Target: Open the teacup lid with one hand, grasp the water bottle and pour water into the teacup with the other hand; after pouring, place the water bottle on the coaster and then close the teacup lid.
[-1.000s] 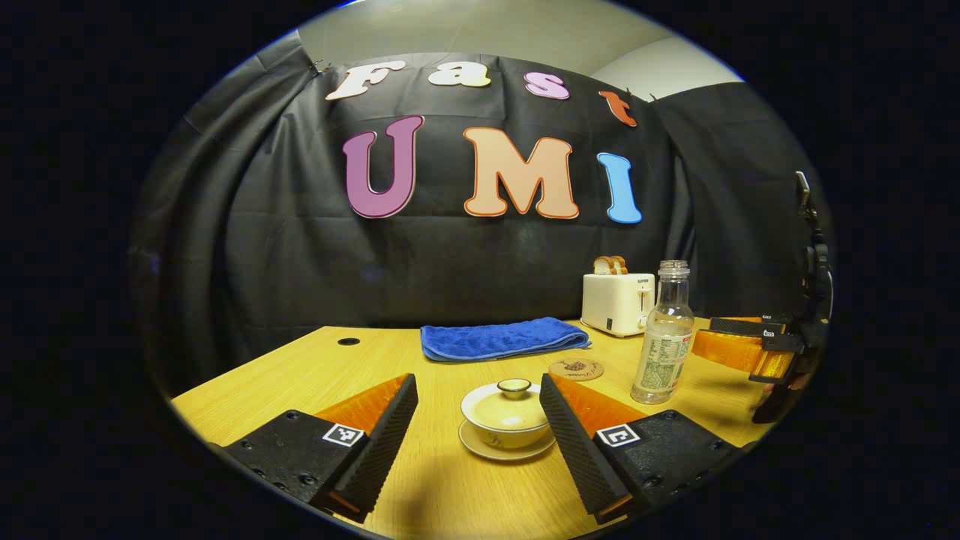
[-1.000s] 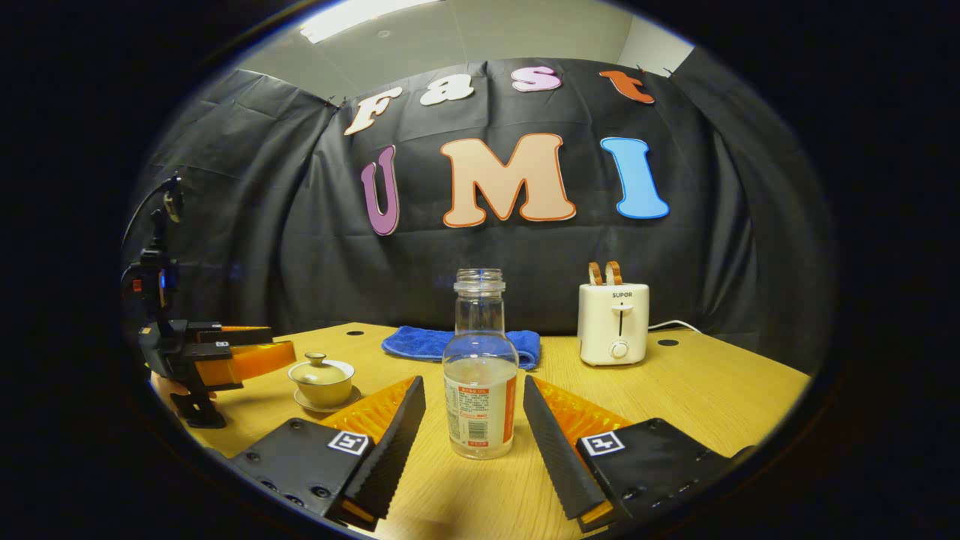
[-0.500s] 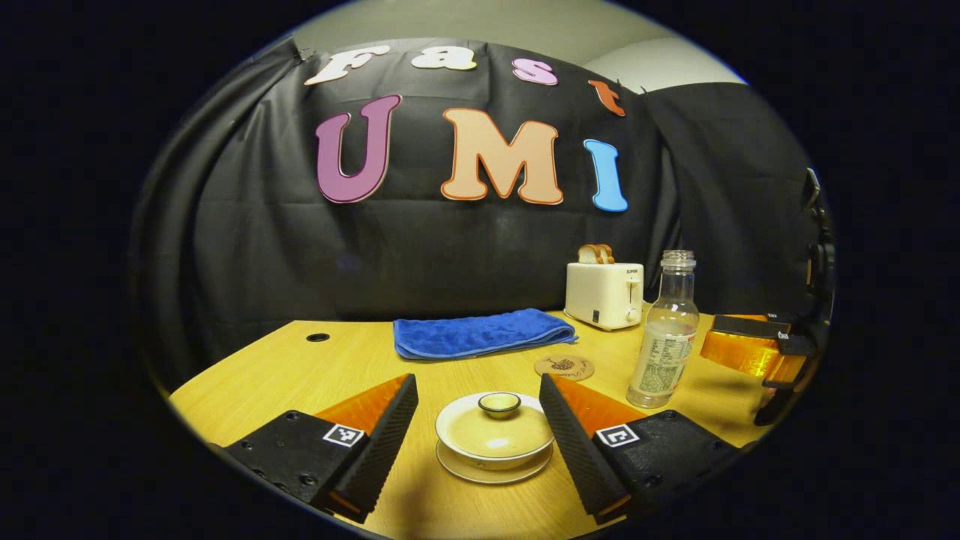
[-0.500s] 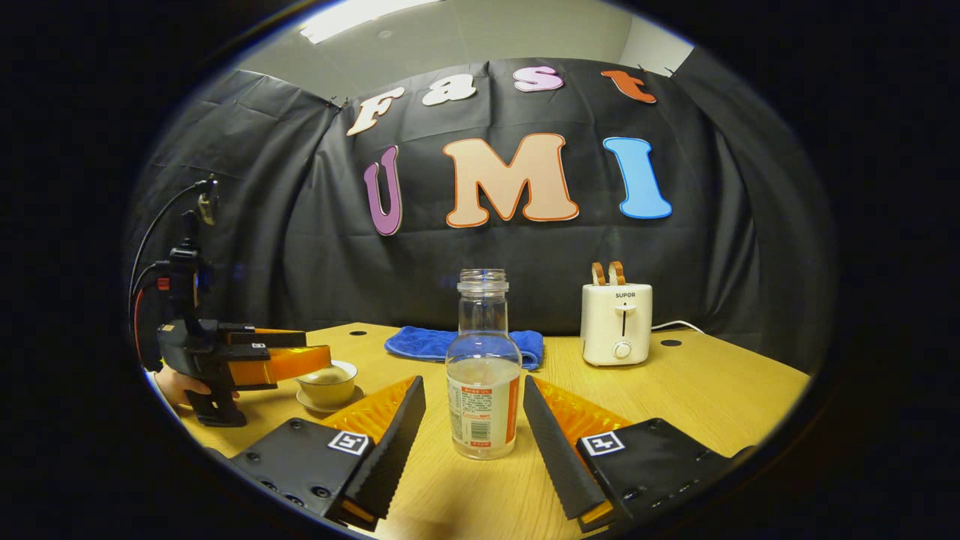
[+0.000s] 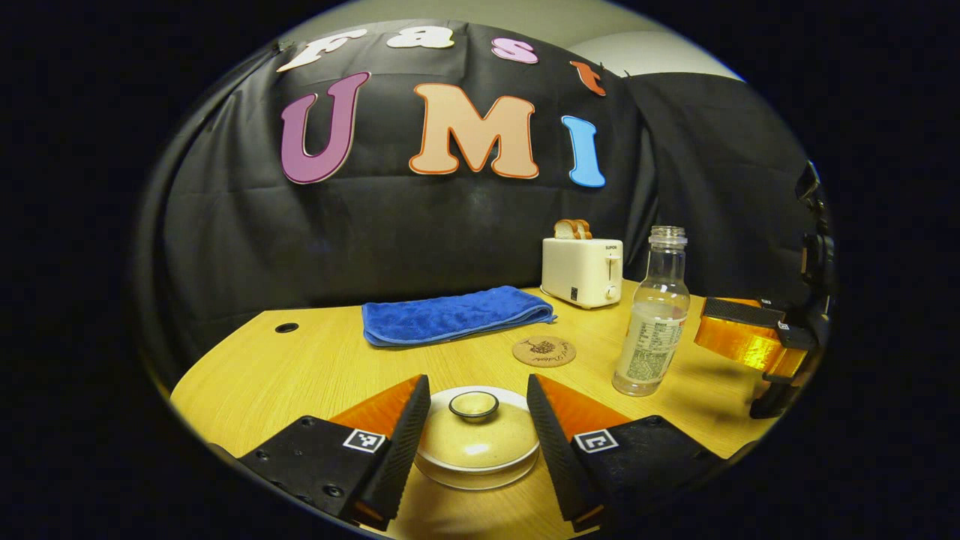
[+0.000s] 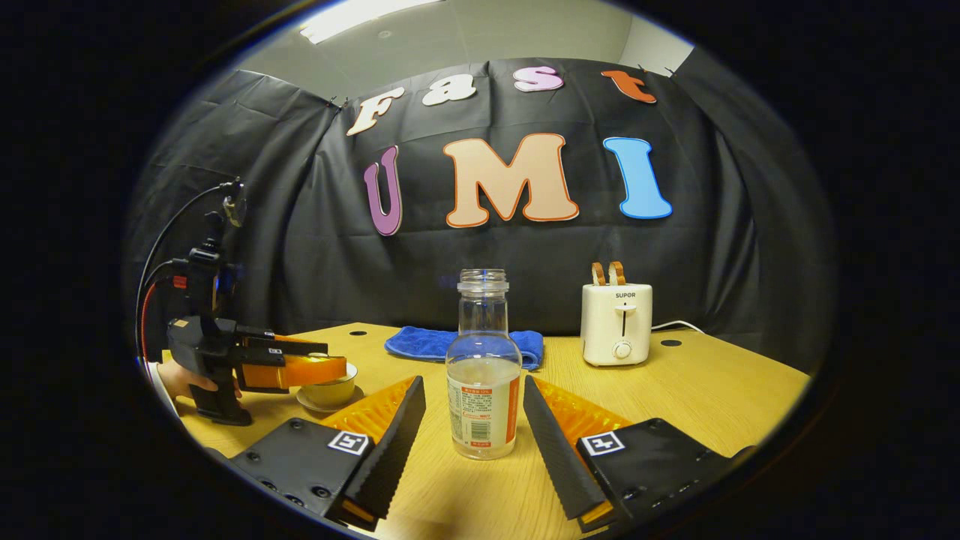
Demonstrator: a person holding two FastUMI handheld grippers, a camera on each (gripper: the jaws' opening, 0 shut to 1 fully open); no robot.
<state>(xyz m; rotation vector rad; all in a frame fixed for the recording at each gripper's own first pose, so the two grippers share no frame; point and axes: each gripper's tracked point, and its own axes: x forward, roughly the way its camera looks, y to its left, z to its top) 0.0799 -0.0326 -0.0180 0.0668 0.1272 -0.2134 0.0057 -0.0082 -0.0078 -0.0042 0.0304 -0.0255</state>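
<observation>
A cream teacup with its lid (image 5: 476, 439) on sits on a saucer, low between the fingers of my left gripper (image 5: 476, 450). That gripper is open, its fingers flanking the lid's rim and the knob (image 5: 473, 405) free between them. In the right gripper view the left gripper (image 6: 300, 367) hovers over the teacup (image 6: 330, 391). A clear, uncapped water bottle (image 6: 480, 390) stands upright between the spread fingers of my open right gripper (image 6: 474, 442), with gaps on both sides. The bottle (image 5: 652, 322) stands right of the round coaster (image 5: 544, 351).
On the wooden table (image 5: 300, 367) a folded blue towel (image 5: 450, 315) lies at the back, and a white toaster (image 5: 583, 270) holding bread stands to its right. A hand (image 6: 176, 379) holds the left gripper near the table's left edge.
My left gripper has moved forward and down over the teacup, so the lid now sits between its fingers, which have narrowed slightly. The right gripper and the bottle have stayed put.
</observation>
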